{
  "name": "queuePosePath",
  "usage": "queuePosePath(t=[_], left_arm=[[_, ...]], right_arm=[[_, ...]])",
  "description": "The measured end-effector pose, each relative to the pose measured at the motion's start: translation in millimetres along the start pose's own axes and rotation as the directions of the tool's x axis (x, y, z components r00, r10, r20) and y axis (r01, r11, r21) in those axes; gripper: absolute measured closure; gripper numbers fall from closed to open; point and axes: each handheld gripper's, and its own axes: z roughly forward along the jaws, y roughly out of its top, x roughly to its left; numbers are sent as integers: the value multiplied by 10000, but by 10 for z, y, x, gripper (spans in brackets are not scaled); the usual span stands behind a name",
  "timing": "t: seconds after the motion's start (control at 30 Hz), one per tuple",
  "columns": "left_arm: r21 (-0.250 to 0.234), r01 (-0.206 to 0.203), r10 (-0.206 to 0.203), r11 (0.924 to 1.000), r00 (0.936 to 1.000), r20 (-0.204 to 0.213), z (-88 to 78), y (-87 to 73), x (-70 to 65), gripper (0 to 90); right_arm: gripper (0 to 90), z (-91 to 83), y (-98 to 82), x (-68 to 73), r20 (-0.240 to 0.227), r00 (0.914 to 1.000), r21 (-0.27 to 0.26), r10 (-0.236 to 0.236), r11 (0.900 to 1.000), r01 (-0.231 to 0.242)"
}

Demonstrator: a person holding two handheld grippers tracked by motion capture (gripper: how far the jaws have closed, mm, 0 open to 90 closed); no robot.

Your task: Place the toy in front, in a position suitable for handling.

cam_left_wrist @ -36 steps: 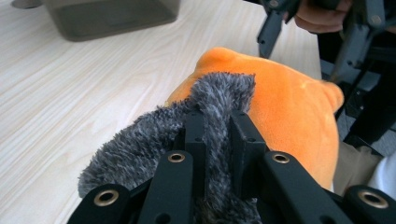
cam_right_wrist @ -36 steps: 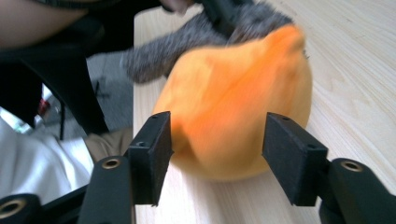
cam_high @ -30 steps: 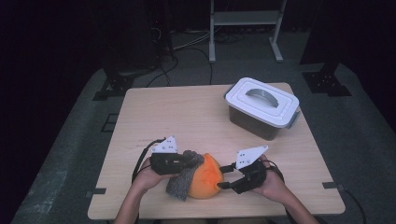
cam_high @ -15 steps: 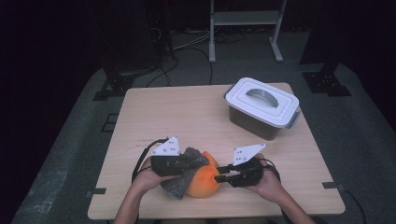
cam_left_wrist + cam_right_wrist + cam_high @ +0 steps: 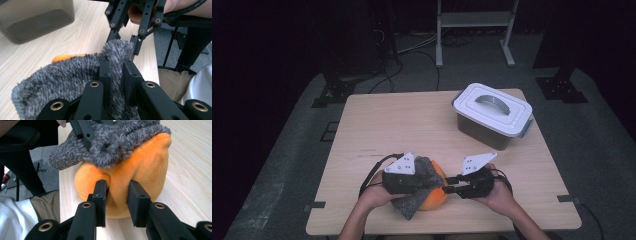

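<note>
An orange plush ball (image 5: 435, 199) lies near the table's front edge, with a grey fuzzy cloth (image 5: 412, 204) draped over its top and left side. My left gripper (image 5: 430, 181) comes in from the left and is shut on a fold of the grey cloth (image 5: 62, 77); its pads (image 5: 130, 72) sink into the pile. From the right, my right gripper (image 5: 448, 186) has just been closing and now pinches a bulge of the orange plush (image 5: 147, 167) between its pads (image 5: 100, 195). The grey cloth (image 5: 120, 137) hangs over the ball above them.
A grey bin with a white lid and grey handle (image 5: 494, 107) stands at the table's back right. The bare wooden table (image 5: 387, 120) stretches behind the ball. The person's lap and a chair base sit just past the front edge.
My right gripper's jaws have closed onto the orange plush. The left gripper has shifted slightly to the right with the grey cloth still in it.
</note>
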Motion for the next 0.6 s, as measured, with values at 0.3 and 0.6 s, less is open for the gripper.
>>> queuePosePath(t=[0.3, 0.6], left_arm=[[-141, 730, -731, 9972, 9973, -107, -79, -187, 158, 791], [-308, 380, -376, 9988, 9992, 129, -43, -138, 101, 790]], right_arm=[[701, -39, -46, -74, 144, 9997, 47, 209, 9998, -210], [705, -28, -58, -82, 89, 9996, 154, 251, 9996, -252]])
